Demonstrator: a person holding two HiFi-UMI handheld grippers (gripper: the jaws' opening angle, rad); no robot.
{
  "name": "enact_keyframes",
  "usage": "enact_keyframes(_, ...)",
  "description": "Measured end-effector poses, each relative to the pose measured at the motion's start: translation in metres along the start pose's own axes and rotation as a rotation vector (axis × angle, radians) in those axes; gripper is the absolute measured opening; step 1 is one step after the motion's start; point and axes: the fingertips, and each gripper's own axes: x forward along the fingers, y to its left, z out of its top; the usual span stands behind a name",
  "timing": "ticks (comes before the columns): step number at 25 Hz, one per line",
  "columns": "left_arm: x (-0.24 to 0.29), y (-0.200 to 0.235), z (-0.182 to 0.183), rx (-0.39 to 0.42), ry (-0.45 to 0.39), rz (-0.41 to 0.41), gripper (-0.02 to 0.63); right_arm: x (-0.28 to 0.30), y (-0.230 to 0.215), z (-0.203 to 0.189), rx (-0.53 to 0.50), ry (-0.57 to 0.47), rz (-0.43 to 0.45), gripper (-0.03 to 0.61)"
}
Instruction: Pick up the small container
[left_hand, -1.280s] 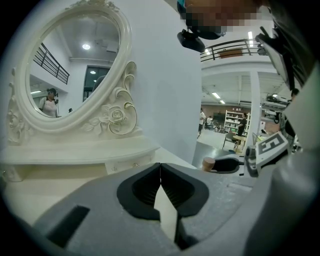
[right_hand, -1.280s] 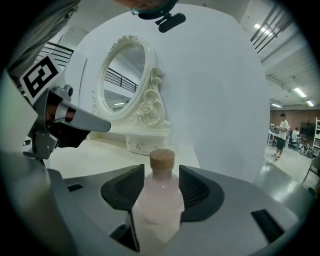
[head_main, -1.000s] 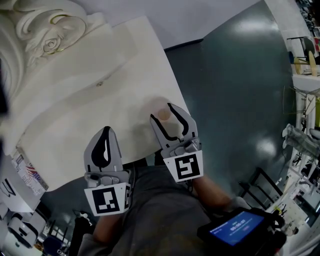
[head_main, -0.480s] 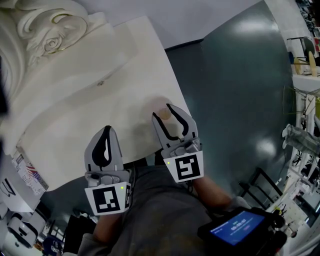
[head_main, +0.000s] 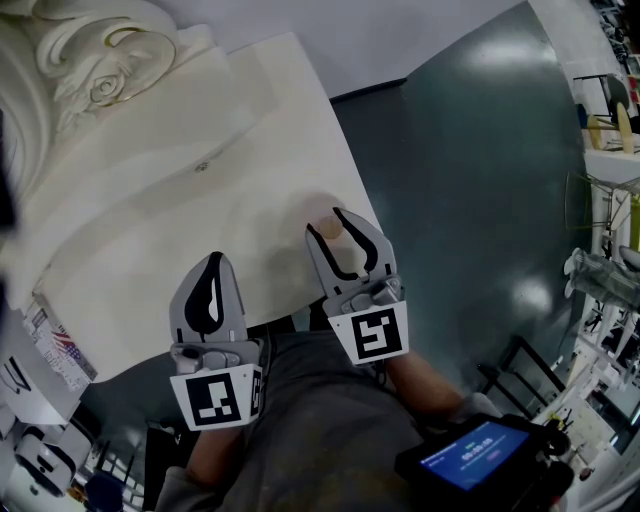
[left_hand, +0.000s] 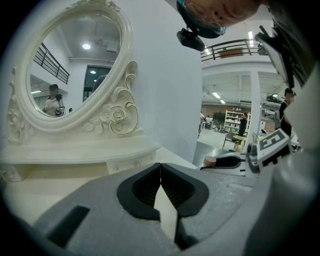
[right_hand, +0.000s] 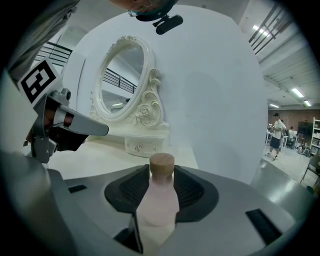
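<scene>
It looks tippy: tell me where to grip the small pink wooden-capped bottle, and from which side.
Grip the small pink bottle on its rounded body, below the wooden cap, level from the person's side, since it stands upright. The right tongs, jaws just closing, pinch it so.

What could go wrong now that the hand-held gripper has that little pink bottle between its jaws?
1. The right hand-held gripper, whose jaws have just been closing, has the small pale pink bottle with a wooden cap between them. Its rounded body tapers to a narrow neck, so it could slip or tilt when lifted.
2. The bottle stands close to the edge of the white table, so a nudge might knock it to the floor.
</scene>
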Motion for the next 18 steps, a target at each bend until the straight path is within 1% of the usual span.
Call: enact_keyframes(18, 0.0009, -0.0005, 0.0018, -0.003, 0.001, -0.002, 0.015, -0.0005, -0.0007, 0.0014, 0.021, -0.009, -0.004, 0.143)
